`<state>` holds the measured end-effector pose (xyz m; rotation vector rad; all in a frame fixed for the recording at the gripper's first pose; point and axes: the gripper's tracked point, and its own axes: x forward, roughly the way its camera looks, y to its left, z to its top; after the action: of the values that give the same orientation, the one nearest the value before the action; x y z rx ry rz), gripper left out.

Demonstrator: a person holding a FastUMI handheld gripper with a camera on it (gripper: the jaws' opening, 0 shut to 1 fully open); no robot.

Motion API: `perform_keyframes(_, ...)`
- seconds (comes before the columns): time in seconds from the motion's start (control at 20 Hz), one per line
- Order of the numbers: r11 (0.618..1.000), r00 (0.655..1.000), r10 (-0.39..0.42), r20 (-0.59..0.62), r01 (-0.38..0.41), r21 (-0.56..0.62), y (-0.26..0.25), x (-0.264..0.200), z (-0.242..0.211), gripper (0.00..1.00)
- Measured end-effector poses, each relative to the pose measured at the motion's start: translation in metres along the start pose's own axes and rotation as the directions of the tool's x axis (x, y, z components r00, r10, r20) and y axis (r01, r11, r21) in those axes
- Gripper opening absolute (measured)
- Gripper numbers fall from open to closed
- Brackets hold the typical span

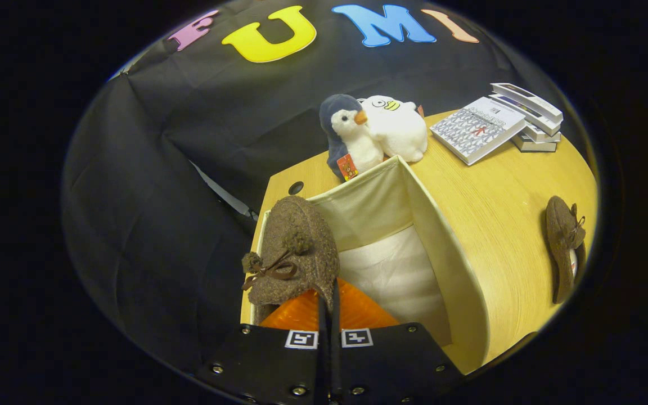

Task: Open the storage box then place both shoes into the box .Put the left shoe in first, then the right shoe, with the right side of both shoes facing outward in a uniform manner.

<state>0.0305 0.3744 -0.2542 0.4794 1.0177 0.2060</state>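
The storage box (414, 236) is sitting open on the table (504, 214). We are holding one shoe (298, 253) over it, pinched tight in our gripper (328, 306). The other shoe (563, 244) is waiting at three o'clock, so two drops are left.

The claw (328, 306) pinches a brown shoe (296, 253) over the open storage box (448, 253); second shoe (565, 247) on table (504, 191).

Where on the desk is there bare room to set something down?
Bare wood lies between the storage box and the second shoe, up toward the books. Crowded: the plush toys behind the box. The gripper is shut on the held shoe over the box.
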Motion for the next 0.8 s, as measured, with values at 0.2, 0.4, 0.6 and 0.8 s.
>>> perform_keyframes(0.2, 0.997, 0.996, 0.077, -0.042, -0.078, -0.013, 0.014, -0.003, -0.006, 0.19)
perform_keyframes(0.4, 0.993, 0.997, 0.031, -0.076, -0.040, -0.114, -0.002, -0.008, -0.017, 0.76)
perform_keyframes(0.6, 0.987, 0.995, 0.094, -0.026, -0.097, -0.131, 0.007, -0.025, 0.005, 0.98)
perform_keyframes(0.8, 0.972, 0.993, 0.111, 0.038, -0.101, -0.210, -0.001, -0.054, 0.030, 0.98)
